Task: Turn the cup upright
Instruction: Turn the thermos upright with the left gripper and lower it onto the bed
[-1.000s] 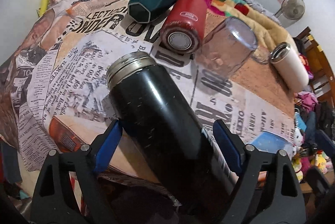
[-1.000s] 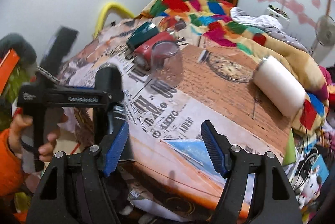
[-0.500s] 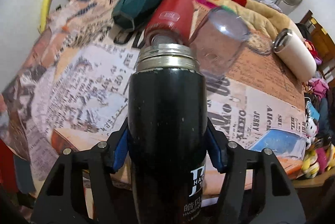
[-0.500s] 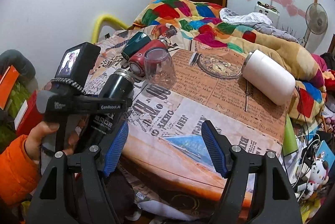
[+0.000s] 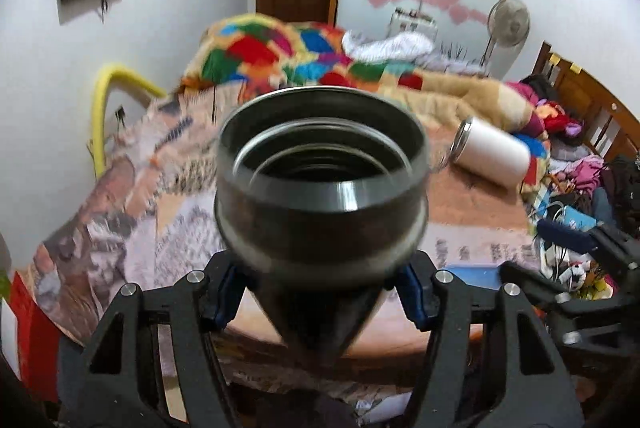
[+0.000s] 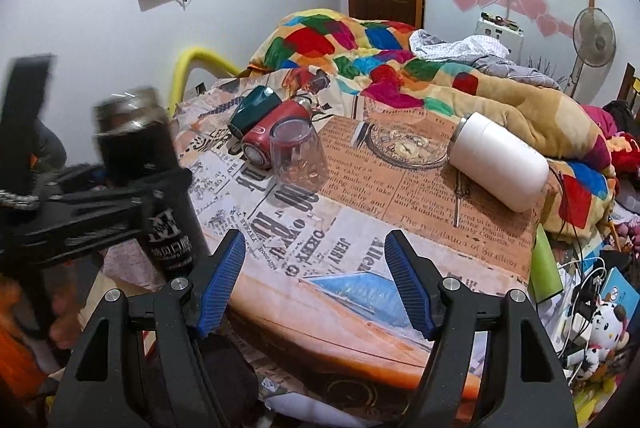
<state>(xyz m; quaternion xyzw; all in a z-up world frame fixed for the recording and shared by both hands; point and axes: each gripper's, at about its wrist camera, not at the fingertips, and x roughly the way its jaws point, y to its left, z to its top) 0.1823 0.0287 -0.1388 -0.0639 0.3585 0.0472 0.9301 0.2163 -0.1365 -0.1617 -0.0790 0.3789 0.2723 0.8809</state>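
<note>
A: Where is the black steel flask with the silver threaded neck (image 5: 320, 196)?

B: It is clamped in the left tool (image 5: 316, 292), whose blue pads press on its body from both sides. It is raised off the newspaper-print cloth on the desk (image 6: 360, 228), mouth up and tipped a little toward the camera, at the near left corner.

A: And the right tool (image 6: 314, 284)?

B: Spread wide with nothing between its fingers, poised over the near edge of the desk.

A: What lies around?

B: In the right wrist view, a clear glass tumbler (image 6: 298, 158) stands mouth down at the middle of the desk. Touching it on the far left lies a red insulated mug (image 6: 276, 134) on its side, and just beyond that a dark green faceted cup (image 6: 254, 108), also on its side. A white cylindrical tumbler with a steel rim (image 6: 500, 166) lies on its side at the far right. A thin metal rod (image 6: 459, 198) lies just beside it.

A: Beyond the desk?

B: A patchwork quilt (image 6: 340, 44) on the bed, a standing fan (image 6: 594, 38) at the far right.
</note>
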